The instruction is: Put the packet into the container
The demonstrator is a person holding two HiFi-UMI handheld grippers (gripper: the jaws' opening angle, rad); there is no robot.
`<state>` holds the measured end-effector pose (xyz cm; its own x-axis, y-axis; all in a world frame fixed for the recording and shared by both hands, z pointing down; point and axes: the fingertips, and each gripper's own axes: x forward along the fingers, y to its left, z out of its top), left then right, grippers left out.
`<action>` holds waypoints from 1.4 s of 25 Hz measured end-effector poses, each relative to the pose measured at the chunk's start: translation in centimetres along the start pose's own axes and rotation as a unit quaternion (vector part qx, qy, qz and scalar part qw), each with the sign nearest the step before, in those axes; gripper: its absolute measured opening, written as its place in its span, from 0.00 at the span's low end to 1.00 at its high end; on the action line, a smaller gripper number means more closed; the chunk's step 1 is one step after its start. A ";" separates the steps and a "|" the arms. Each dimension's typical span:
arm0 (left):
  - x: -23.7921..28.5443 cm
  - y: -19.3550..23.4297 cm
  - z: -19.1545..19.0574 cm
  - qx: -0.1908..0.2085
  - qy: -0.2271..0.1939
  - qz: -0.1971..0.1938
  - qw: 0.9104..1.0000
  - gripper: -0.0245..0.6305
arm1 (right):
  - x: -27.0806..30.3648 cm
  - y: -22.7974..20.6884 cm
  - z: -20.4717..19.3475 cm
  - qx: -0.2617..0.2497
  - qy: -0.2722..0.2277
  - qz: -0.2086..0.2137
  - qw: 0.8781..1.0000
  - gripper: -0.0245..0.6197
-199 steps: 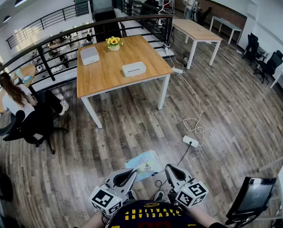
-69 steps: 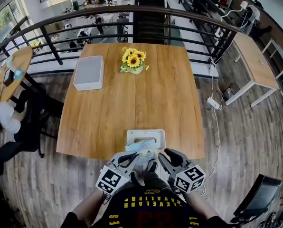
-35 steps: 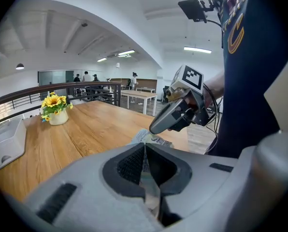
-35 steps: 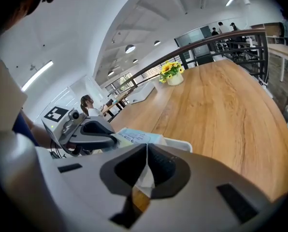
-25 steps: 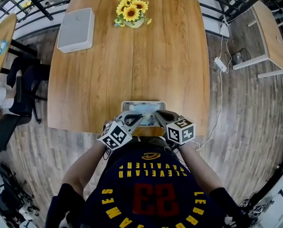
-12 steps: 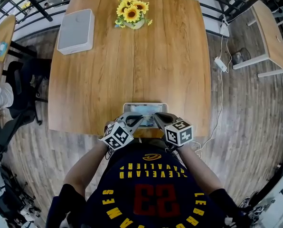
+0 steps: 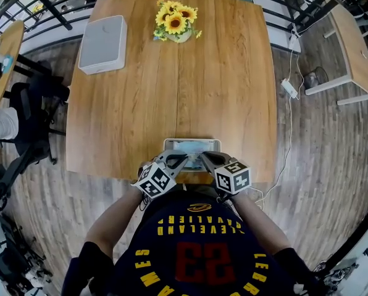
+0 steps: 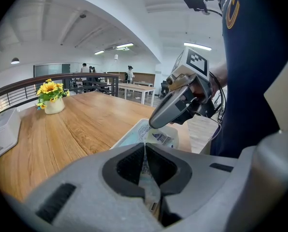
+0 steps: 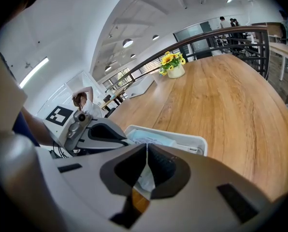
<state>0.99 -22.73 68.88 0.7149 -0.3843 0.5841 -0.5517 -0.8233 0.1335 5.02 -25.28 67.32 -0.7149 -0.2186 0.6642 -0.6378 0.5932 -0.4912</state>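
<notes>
A white rectangular container (image 7: 192,141) sits at the near edge of the wooden table (image 7: 171,91). A light blue packet (image 7: 191,148) lies over its opening. My left gripper (image 7: 183,159) is shut on the packet's near left edge, and my right gripper (image 7: 202,158) is shut on its near right edge. In the left gripper view the thin packet edge (image 8: 145,158) is pinched between the jaws, with the right gripper (image 8: 175,111) just beyond. The right gripper view shows the packet (image 9: 151,138) reaching into the container (image 9: 194,140), beside the left gripper (image 9: 100,132).
A vase of sunflowers (image 7: 176,20) stands at the table's far side. A white box (image 7: 102,36) sits at the far left corner. Black chairs (image 7: 29,128) stand left of the table. A power strip and cable (image 7: 289,88) lie on the floor to the right.
Both grippers stay shut on the packet at the container. They and the container sit slightly lower in the head view, as the view has shifted.
</notes>
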 end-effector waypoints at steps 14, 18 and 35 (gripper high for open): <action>0.0 -0.1 -0.4 -0.021 0.006 -0.002 1.000 0.11 | 0.1 0.5 -0.3 0.008 0.001 0.012 1.000 0.07; 0.1 0.0 -0.4 -0.019 0.003 0.006 1.000 0.17 | 0.1 0.4 -0.3 0.008 -0.002 0.009 1.000 0.07; -4.2 0.7 3.9 -0.062 -0.082 0.049 0.993 0.18 | -1.7 0.9 1.1 0.006 -0.048 -0.001 0.999 0.07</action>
<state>-0.69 -23.31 63.41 0.7096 -0.5323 0.4617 -0.6641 -0.7242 0.1858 5.37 -25.26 65.10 -0.7382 -0.2935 0.6074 -0.6415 0.5840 -0.4973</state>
